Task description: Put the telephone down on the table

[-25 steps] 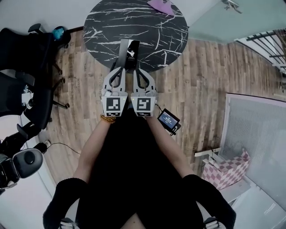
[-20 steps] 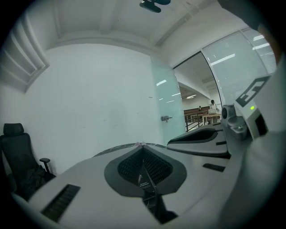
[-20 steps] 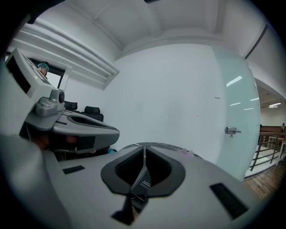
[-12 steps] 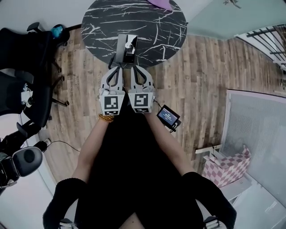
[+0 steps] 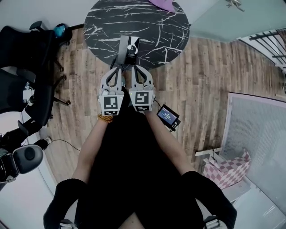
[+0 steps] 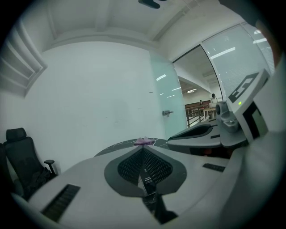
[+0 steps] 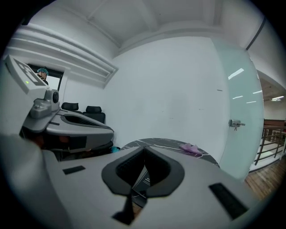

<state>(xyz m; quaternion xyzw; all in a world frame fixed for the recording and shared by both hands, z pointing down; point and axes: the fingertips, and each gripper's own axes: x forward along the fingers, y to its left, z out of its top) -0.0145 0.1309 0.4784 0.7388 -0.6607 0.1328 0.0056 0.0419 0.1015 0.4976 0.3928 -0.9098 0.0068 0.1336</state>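
Note:
The telephone point(image 5: 128, 49), a thin black slab with a white mark, is over the near edge of the round black marble table point(image 5: 152, 27). It points away from me. My left gripper point(image 5: 117, 67) and right gripper point(image 5: 134, 67) sit side by side, both shut on its near end. In the left gripper view the jaws point(image 6: 144, 154) are closed, with the telephone point(image 6: 147, 179) showing edge-on as a dark strip between them. The right gripper view shows the same: closed jaws point(image 7: 144, 154) and the telephone point(image 7: 142, 179) in the gap below the pads.
A purple cloth point(image 5: 163, 4) lies at the table's far edge. Black office chairs point(image 5: 31, 49) stand on the wooden floor to the left. A small device with a blue screen point(image 5: 168, 118) is by my right forearm. A white panel point(image 5: 259, 134) and a pink checked thing point(image 5: 228, 172) are at the right.
Both grippers stay shut on the telephone at the table's near edge. Only the view has shifted a little.

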